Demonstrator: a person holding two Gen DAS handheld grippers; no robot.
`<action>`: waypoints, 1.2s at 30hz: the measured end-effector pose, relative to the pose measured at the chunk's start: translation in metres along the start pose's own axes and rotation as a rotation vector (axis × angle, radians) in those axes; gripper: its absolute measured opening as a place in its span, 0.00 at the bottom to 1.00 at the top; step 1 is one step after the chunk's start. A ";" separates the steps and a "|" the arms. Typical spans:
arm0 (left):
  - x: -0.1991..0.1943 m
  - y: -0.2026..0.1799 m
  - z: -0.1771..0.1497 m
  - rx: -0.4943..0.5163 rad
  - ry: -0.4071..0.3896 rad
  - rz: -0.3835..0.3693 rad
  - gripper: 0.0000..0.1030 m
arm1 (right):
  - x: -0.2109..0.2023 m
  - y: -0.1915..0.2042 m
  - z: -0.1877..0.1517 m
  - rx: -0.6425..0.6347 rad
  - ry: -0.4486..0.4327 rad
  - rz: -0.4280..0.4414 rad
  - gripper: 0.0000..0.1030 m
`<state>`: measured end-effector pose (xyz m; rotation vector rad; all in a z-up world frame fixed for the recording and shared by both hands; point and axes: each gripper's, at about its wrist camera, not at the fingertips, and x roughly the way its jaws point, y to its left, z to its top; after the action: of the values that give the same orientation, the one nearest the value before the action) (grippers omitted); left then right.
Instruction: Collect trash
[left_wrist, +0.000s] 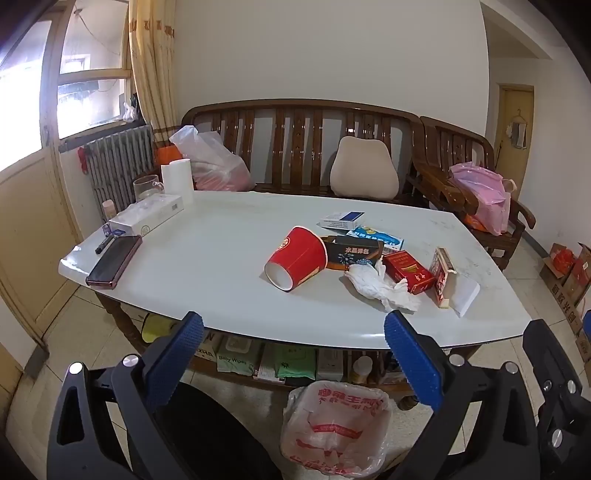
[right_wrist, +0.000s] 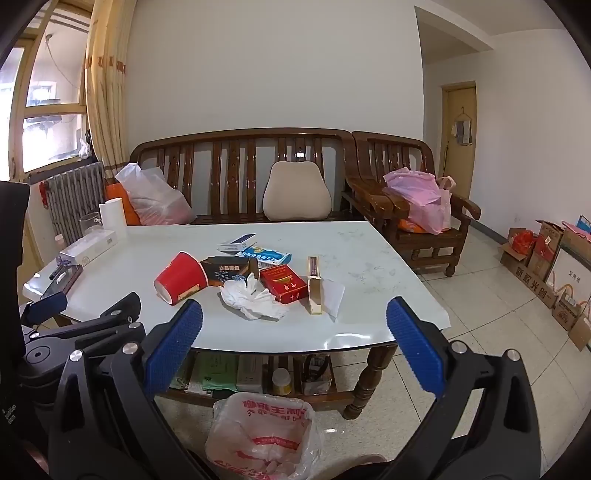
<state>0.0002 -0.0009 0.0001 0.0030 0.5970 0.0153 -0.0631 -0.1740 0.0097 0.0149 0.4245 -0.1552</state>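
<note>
We hold the left gripper (left_wrist: 293, 326) and right gripper (right_wrist: 294, 315) released short of the worktop (left_wrist: 221, 273); the bin (left_wrist: 334, 428) waits below, ready for the red cup (left_wrist: 297, 256).

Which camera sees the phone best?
The left wrist view: the phone lies whole and near at the table's left end. In the right wrist view only a dark sliver shows, partly behind the left gripper.
</note>
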 end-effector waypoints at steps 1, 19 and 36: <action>0.000 0.000 0.000 0.007 0.000 0.005 0.93 | 0.000 0.000 0.000 -0.006 -0.001 -0.005 0.95; 0.003 0.003 0.000 0.002 0.018 0.005 0.93 | 0.004 0.003 -0.002 0.004 0.007 0.008 0.95; 0.003 0.006 -0.002 0.003 0.017 0.012 0.93 | 0.005 0.005 -0.003 0.001 0.008 0.010 0.95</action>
<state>0.0021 0.0047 -0.0030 0.0090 0.6137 0.0263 -0.0587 -0.1694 0.0051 0.0190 0.4318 -0.1453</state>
